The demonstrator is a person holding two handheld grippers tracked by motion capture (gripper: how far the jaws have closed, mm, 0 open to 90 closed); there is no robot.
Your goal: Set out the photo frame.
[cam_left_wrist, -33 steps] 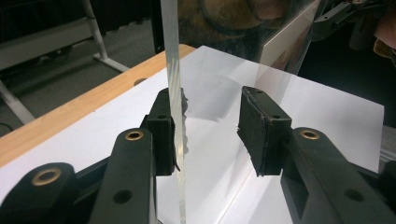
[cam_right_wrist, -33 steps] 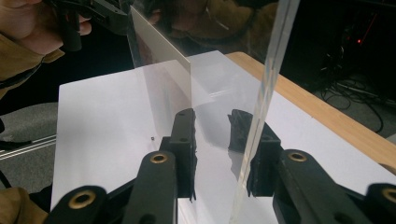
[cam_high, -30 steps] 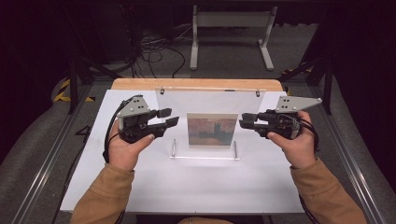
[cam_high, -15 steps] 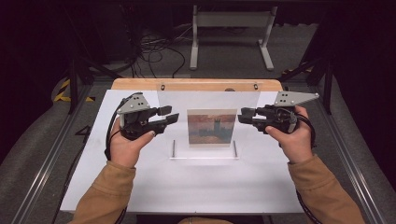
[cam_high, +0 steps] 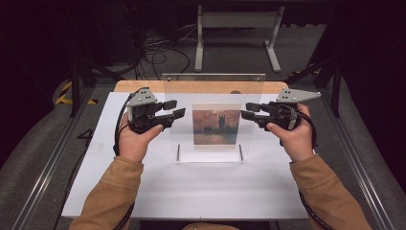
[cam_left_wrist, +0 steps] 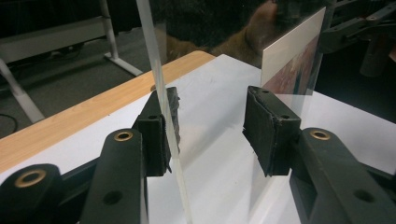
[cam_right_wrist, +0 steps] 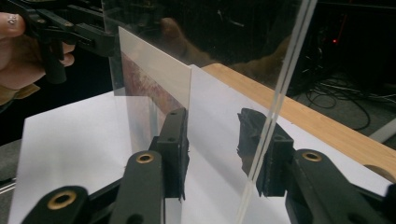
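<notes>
We see a clear acrylic frame (cam_high: 213, 117) standing upright on the white counter (cam_high: 191, 187), with a small painted picture (cam_high: 216, 127) of a reddish sky mounted in its lower middle. The frame stands between the two grippers, each of which straddles one of its side edges.

The left gripper (cam_high: 174, 109) meets the frame's left edge. In the left gripper view, the edge of the clear sheet (cam_left_wrist: 161, 100) runs up just beside the left-hand jaw, close against its pad, while the right-hand jaw stands well apart from it. These jaws have just been opening, with the sheet's edge between them; we see them apart and not clamped.

The right gripper (cam_high: 250, 110) meets the frame's right edge. In the right gripper view, the double edge of the sheet (cam_right_wrist: 280, 98) crosses in front of the right-hand jaw, and the left-hand jaw stands clear of it on the picture's side. These jaws too have just been opening, with the edge between them; they are apart and grip nothing.

The picture (cam_right_wrist: 154, 79) lies beyond the right gripper's jaws, toward the other hand (cam_right_wrist: 21, 51). A wooden strip (cam_high: 143, 86) borders the counter past the frame.
</notes>
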